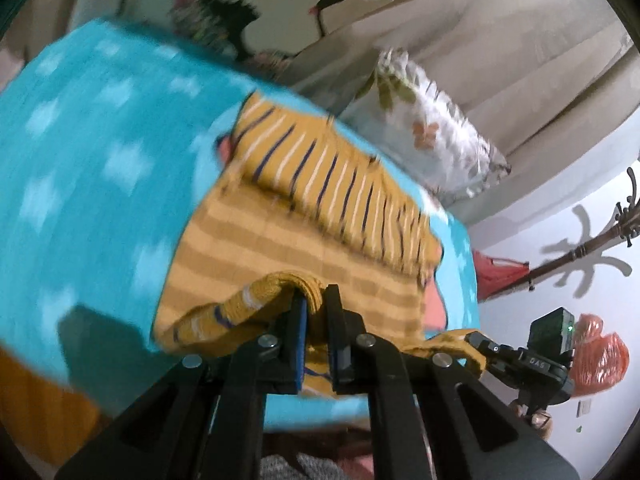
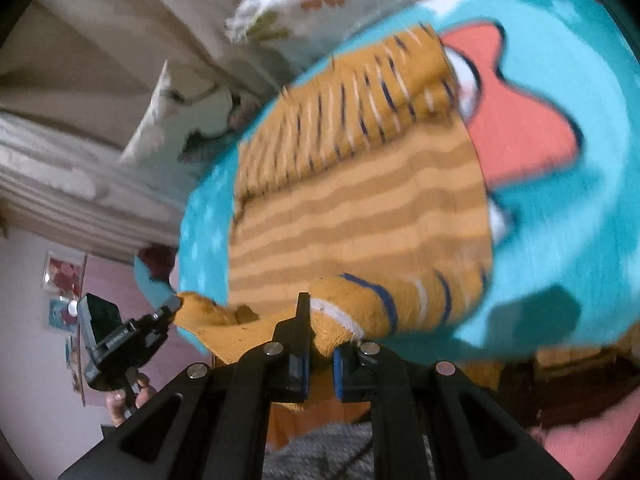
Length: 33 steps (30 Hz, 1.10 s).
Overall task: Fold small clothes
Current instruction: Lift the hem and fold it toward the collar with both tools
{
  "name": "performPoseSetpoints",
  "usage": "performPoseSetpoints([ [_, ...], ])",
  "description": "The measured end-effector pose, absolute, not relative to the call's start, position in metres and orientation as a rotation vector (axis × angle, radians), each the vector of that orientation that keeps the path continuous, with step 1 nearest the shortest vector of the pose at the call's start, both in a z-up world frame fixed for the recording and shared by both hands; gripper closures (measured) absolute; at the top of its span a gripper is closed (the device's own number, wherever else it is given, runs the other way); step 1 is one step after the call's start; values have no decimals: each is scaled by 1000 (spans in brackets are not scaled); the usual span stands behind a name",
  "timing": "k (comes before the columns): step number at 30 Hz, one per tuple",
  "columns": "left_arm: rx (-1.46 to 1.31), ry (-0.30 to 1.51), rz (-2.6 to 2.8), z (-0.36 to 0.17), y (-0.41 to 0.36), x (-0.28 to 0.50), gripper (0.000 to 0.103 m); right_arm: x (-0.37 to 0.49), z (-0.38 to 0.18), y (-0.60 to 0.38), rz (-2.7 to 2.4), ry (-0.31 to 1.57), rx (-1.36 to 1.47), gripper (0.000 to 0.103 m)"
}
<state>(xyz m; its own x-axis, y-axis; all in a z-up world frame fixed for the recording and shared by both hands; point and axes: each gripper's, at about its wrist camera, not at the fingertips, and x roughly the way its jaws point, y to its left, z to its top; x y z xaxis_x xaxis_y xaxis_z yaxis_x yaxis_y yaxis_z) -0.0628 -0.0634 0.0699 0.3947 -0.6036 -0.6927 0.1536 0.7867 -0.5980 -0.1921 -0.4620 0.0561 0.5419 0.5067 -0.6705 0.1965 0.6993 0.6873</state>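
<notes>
A small mustard-yellow knitted garment with white and navy stripes (image 1: 304, 216) lies on a turquoise cloth (image 1: 100, 152); its far part is folded over. My left gripper (image 1: 316, 308) is shut on the near left corner of the garment, lifted a little off the cloth. My right gripper (image 2: 320, 332) is shut on the near right corner (image 2: 360, 300). Each gripper shows in the other's view, the right one (image 1: 480, 344) and the left one (image 2: 172, 306), both pinching the near hem. The garment (image 2: 360, 208) stretches between them.
The turquoise cloth (image 2: 560, 208) has a pink cartoon print. Floral pillows (image 1: 432, 128) and a beige sofa back (image 1: 520, 60) are behind it. A coat rack (image 1: 592, 248) and an orange bag (image 1: 600, 356) stand at the right. A pink wall (image 2: 32, 320) carries pictures.
</notes>
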Motion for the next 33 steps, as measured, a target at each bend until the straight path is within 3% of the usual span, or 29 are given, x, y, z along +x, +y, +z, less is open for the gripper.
performPoseSetpoints([
  [6, -409, 1066, -515, 72, -107, 64, 95, -86, 65, -485, 120, 991, 827, 94],
  [16, -311, 1193, -500, 17, -151, 174, 91, 23, -7, -524, -30, 1091, 987, 90],
  [19, -322, 1197, -501, 11, -148, 182, 74, 30, -23, -536, -29, 1075, 1099, 87],
  [21, -339, 1180, -495, 12, -143, 187, 54, 35, -28, -542, -28, 1060, 1152, 85],
  [24, -384, 1170, -503, 16, -135, 193, 45, 41, -32, -550, -19, 1032, 1217, 81],
  [28, -381, 1163, -493, 22, -126, 191, 44, 48, -37, -556, 11, 973, 1358, 55],
  [33, -299, 1159, -482, 25, -123, 173, 44, 44, -39, -568, 8, 919, 1476, 52],
])
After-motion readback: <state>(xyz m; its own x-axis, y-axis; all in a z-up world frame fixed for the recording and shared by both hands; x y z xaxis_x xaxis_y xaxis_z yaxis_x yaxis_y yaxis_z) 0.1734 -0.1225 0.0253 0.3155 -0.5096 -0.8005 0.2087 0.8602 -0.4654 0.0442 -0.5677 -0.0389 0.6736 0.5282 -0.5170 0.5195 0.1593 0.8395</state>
